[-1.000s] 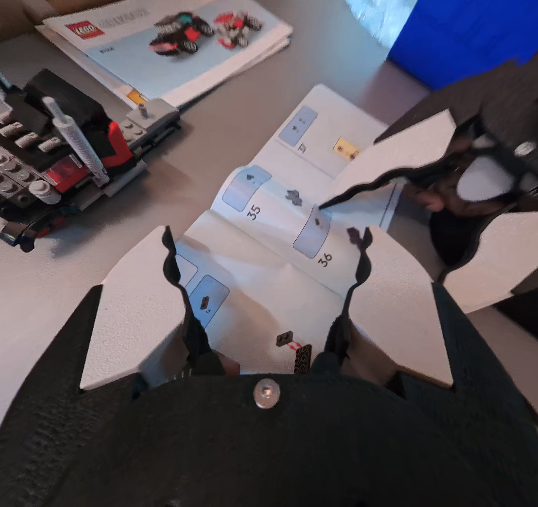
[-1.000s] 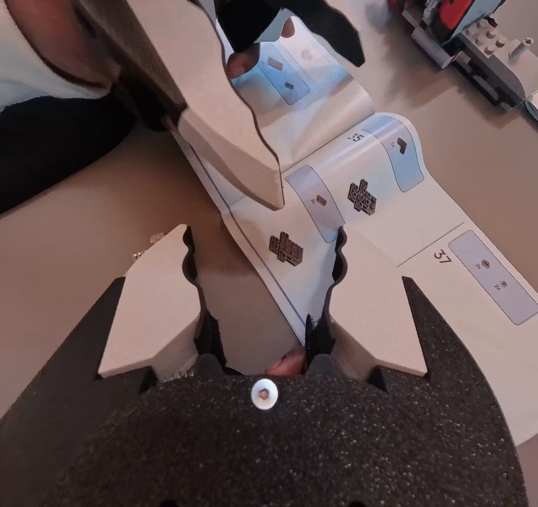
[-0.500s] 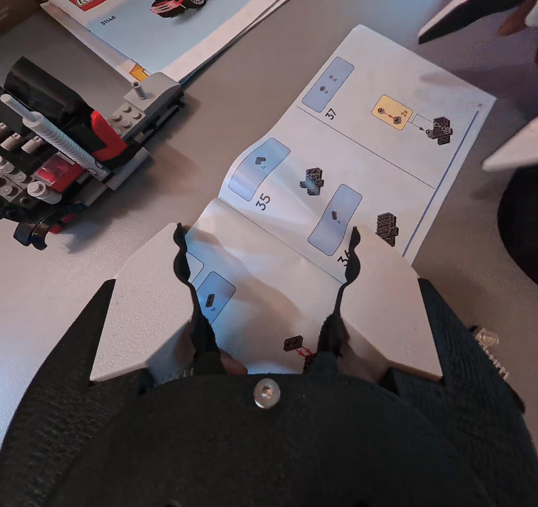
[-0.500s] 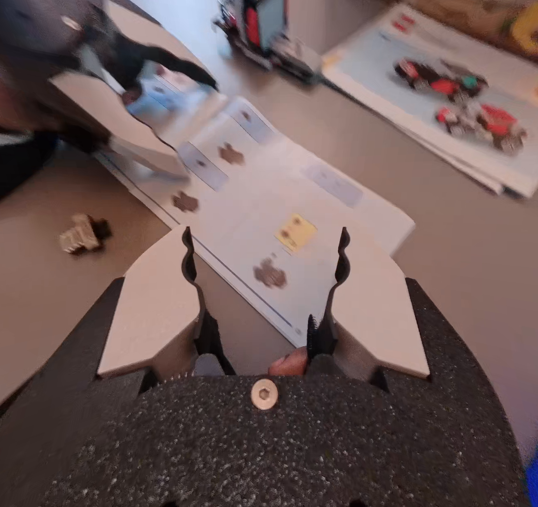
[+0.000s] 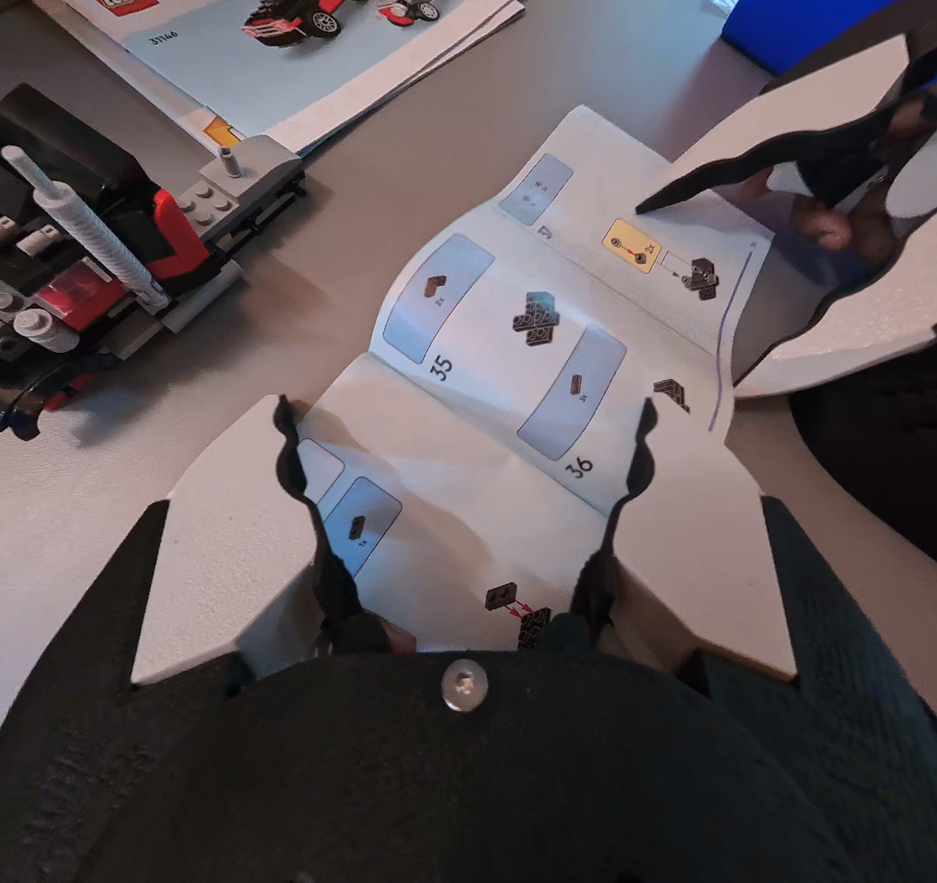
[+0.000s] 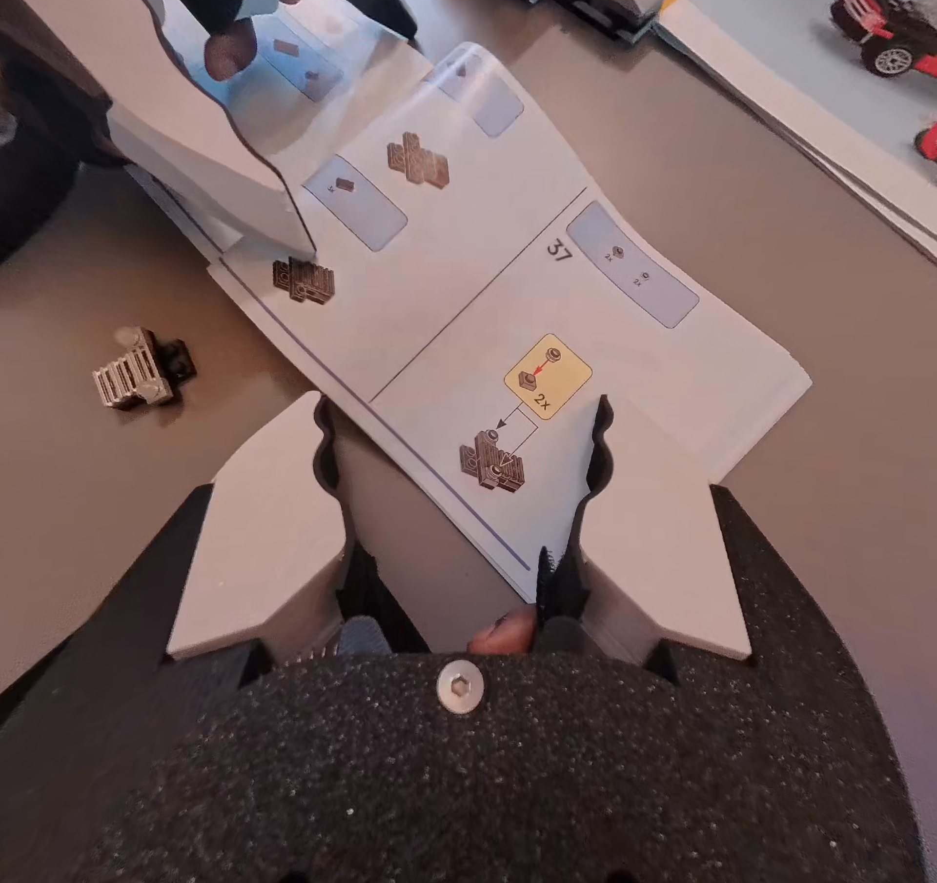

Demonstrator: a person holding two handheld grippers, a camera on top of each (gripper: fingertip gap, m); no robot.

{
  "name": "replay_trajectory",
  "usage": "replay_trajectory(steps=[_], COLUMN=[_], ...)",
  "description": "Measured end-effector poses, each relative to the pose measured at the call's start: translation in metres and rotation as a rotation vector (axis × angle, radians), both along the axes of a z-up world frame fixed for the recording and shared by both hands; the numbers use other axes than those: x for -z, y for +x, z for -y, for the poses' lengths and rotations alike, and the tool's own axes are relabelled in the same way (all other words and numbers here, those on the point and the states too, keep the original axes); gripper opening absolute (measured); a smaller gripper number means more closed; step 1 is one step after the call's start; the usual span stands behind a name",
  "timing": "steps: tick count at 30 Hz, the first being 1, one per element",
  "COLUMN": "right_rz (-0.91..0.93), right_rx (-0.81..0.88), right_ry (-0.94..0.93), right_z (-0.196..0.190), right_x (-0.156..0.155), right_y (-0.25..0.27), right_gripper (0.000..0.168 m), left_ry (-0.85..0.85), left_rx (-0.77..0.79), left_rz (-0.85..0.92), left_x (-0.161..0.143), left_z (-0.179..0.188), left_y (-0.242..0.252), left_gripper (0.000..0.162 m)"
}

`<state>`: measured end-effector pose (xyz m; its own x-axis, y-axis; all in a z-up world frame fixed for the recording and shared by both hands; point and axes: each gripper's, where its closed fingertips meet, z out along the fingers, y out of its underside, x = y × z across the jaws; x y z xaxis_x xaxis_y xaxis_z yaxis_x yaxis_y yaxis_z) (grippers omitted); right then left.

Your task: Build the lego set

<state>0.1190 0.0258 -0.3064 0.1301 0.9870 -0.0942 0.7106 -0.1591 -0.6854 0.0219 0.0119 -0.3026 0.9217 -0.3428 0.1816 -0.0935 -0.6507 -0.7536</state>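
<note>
Building status: part-built truck (image 5: 101, 260) stands at worktop's left edge; small grille sub-assembly (image 6: 144, 374) loose; open manual (image 5: 507, 377) mid-steps
Fingers: left gripper (image 5: 464, 453) and right gripper (image 6: 464, 448) both spread, nothing held

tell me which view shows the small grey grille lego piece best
The right wrist view: the small grey grille piece lies in full sight on the bare table, left of the open instruction booklet. The left wrist view does not show it at all; its own left gripper fills the foreground.
</note>
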Motion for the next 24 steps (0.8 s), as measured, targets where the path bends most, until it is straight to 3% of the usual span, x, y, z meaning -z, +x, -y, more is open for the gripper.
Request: replay_trajectory(steps=[4, 9, 13, 16, 24], right_rz=[0.051, 0.047, -0.003, -0.044, -0.248], right_rx=[-0.045, -0.106, -0.141, -0.162, -0.171], right_ry=[0.053, 0.055, 0.064, 0.082, -0.078], right_z=[0.007, 0.021, 0.026, 0.028, 0.039], right_x=[0.004, 0.002, -0.003, -0.008, -0.041], right_y=[-0.007, -0.02, -0.026, -0.025, -0.029], right_gripper=[0.103, 0.099, 0.072, 0.058, 0.055], left_ry=[0.032, 0.067, 0.029, 0.028, 0.046], left_rx=[0.0, -0.014, -0.009, -0.008, 0.012], left_rz=[0.027, 0.099, 0.078, 0.097, 0.168], left_x=[-0.006, -0.014, -0.008, -0.009, -0.015], left_z=[-0.001, -0.005, -0.005, -0.005, -0.003], left_y=[0.002, 0.005, 0.005, 0.005, 0.007], left_gripper=[0.138, 0.139, 0.123, 0.119, 0.112])
